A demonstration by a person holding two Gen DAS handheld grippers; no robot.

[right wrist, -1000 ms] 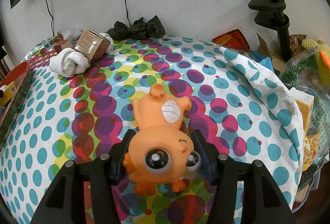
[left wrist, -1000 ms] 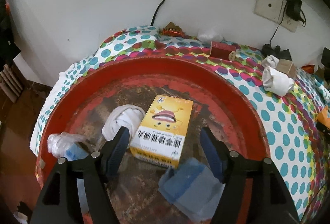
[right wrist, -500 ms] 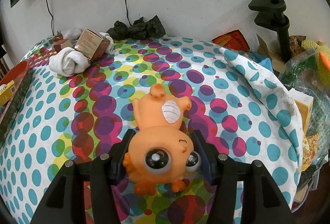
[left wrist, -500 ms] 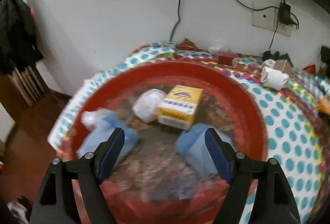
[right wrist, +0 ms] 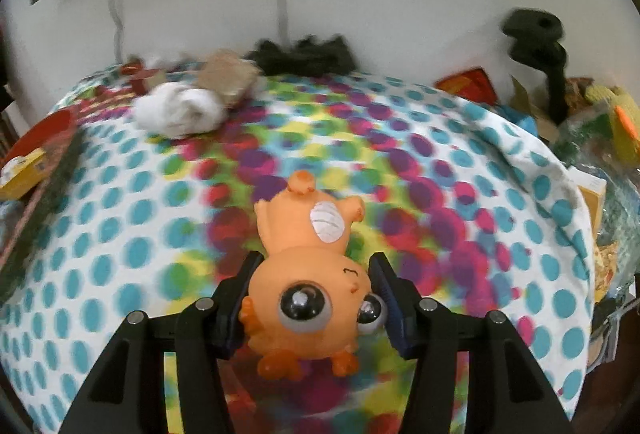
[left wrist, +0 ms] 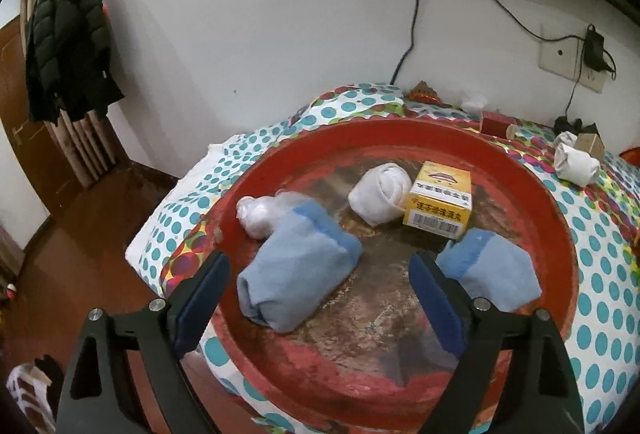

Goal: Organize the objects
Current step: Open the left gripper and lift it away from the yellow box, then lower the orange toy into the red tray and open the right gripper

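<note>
An orange rubber toy (right wrist: pixel 308 274), light and squashy, lies mid-tabletop (right wrist: pixel 120 234), its head pinched by the closing right hand-held gripper (right wrist: pixel 312 294); the left hand-held gripper (left wrist: pixel 320 294), opening, hangs empty over the red tray (left wrist: pixel 560 234).

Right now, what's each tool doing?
Left tool: open, holding nothing, jaws just widened above the red tray.
Right tool: closed on the orange toy, jaws just tightened.
</note>
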